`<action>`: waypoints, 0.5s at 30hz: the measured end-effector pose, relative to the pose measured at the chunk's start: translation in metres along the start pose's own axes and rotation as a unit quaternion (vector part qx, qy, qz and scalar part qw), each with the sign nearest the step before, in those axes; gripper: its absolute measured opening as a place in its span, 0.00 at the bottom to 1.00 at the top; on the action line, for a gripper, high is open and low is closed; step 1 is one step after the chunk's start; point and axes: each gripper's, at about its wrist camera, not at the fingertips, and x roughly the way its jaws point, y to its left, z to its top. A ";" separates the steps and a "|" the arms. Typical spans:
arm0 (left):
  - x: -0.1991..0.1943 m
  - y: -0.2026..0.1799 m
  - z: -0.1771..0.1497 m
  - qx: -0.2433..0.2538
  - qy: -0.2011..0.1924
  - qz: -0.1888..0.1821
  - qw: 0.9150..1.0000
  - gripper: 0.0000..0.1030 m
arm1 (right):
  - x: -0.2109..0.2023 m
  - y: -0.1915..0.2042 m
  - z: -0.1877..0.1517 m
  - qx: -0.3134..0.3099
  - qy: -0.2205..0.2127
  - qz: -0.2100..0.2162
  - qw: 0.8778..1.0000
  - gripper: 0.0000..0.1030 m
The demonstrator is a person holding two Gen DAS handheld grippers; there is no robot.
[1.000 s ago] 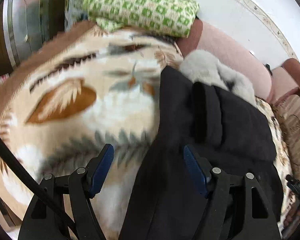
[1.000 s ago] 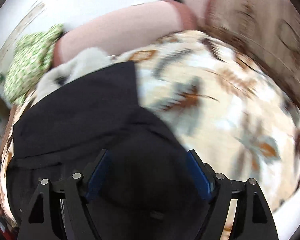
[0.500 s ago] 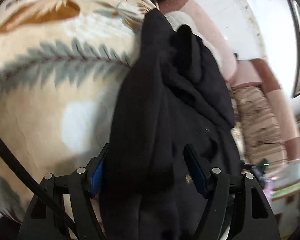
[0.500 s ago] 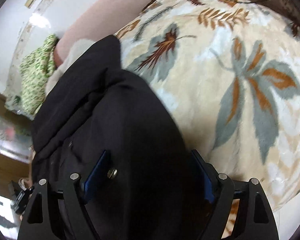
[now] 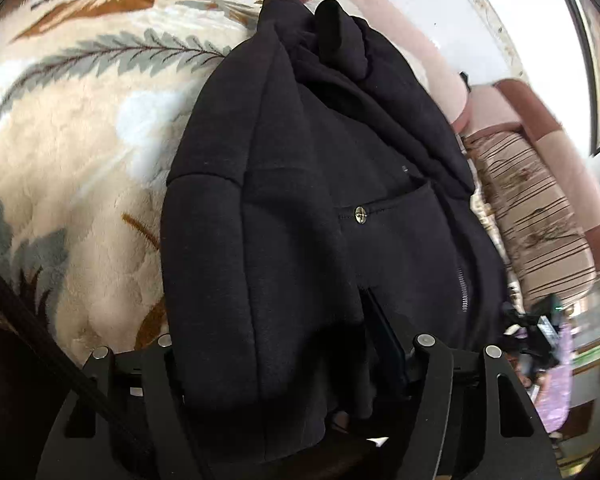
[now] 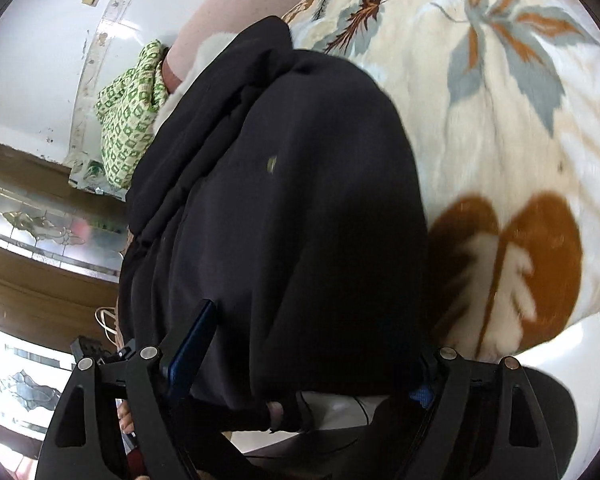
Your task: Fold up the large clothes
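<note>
A large black fleece jacket [image 5: 308,184] with a small brass snap [image 5: 359,214] and a zipper lies on a cream leaf-print blanket [image 5: 72,152]. My left gripper [image 5: 292,344] straddles its near edge, with the fabric bunched between the wide-set jaws and covering the left finger. In the right wrist view the jacket [image 6: 284,184] also fills the gap of my right gripper [image 6: 308,344]; its blue-padded left finger [image 6: 192,340] shows, the right finger is mostly hidden under cloth. Neither gripper's jaws have closed together.
A green-and-white checked cloth [image 6: 128,120] and a pink sofa back [image 5: 400,44] lie beyond the jacket. A striped cushion [image 5: 532,216] is at the right. The blanket's near edge [image 6: 540,340] drops off to white floor. A wooden glass-panelled cabinet [image 6: 40,208] stands at the left.
Both grippers have moved down and forward onto the jacket's near edge. Fabric now fills both jaw gaps and covers parts of the fingers. The jaws stay wide.
</note>
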 end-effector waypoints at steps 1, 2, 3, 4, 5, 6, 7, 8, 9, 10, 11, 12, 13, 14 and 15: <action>0.000 -0.002 -0.001 0.001 -0.002 0.009 1.000 0.64 | 0.000 0.002 0.000 0.000 -0.005 -0.003 1.000 0.84; 0.001 -0.004 0.000 0.001 -0.004 0.014 1.000 0.64 | 0.000 0.004 0.001 0.000 -0.010 -0.003 1.000 0.83; 0.001 -0.005 -0.002 -0.001 -0.009 0.022 1.000 0.64 | 0.000 0.006 0.001 0.001 -0.013 -0.002 1.000 0.83; 0.001 -0.006 -0.003 -0.003 -0.012 0.026 1.000 0.64 | 0.002 0.009 0.001 -0.002 -0.017 -0.004 1.000 0.81; 0.001 -0.008 -0.005 -0.004 -0.016 0.033 0.999 0.64 | 0.003 0.014 0.000 -0.013 -0.020 -0.013 1.000 0.80; -0.001 -0.008 -0.008 -0.004 -0.018 0.038 0.999 0.64 | 0.005 0.020 -0.002 -0.030 -0.022 -0.030 0.999 0.78; -0.001 -0.010 -0.009 -0.003 -0.022 0.052 0.998 0.59 | 0.005 0.025 -0.003 -0.046 -0.023 -0.045 0.998 0.74; -0.003 -0.013 -0.012 -0.001 -0.025 0.068 0.997 0.39 | 0.006 0.029 -0.004 -0.062 -0.023 -0.061 0.996 0.70; -0.003 -0.017 -0.011 0.007 -0.025 0.085 0.996 0.24 | 0.008 0.038 -0.007 -0.086 -0.024 -0.085 0.992 0.59; -0.006 -0.021 -0.011 0.011 -0.025 0.088 0.996 0.21 | 0.009 0.044 -0.009 -0.104 -0.025 -0.101 0.989 0.47; -0.012 -0.024 -0.010 0.014 -0.029 0.090 0.995 0.17 | 0.007 0.050 -0.010 -0.121 -0.029 -0.118 0.985 0.40; -0.016 -0.027 -0.008 0.017 -0.033 0.090 0.995 0.15 | 0.004 0.058 -0.010 -0.135 -0.033 -0.128 0.982 0.31; -0.024 -0.029 -0.006 0.017 -0.038 0.086 0.995 0.15 | -0.001 0.066 -0.010 -0.147 -0.040 -0.130 0.980 0.27; -0.030 -0.029 -0.004 0.013 -0.042 0.080 0.996 0.14 | -0.009 0.073 -0.009 -0.156 -0.049 -0.125 0.979 0.26; -0.036 -0.029 -0.002 0.008 -0.048 0.073 0.996 0.14 | -0.019 0.082 -0.006 -0.162 -0.060 -0.113 0.978 0.23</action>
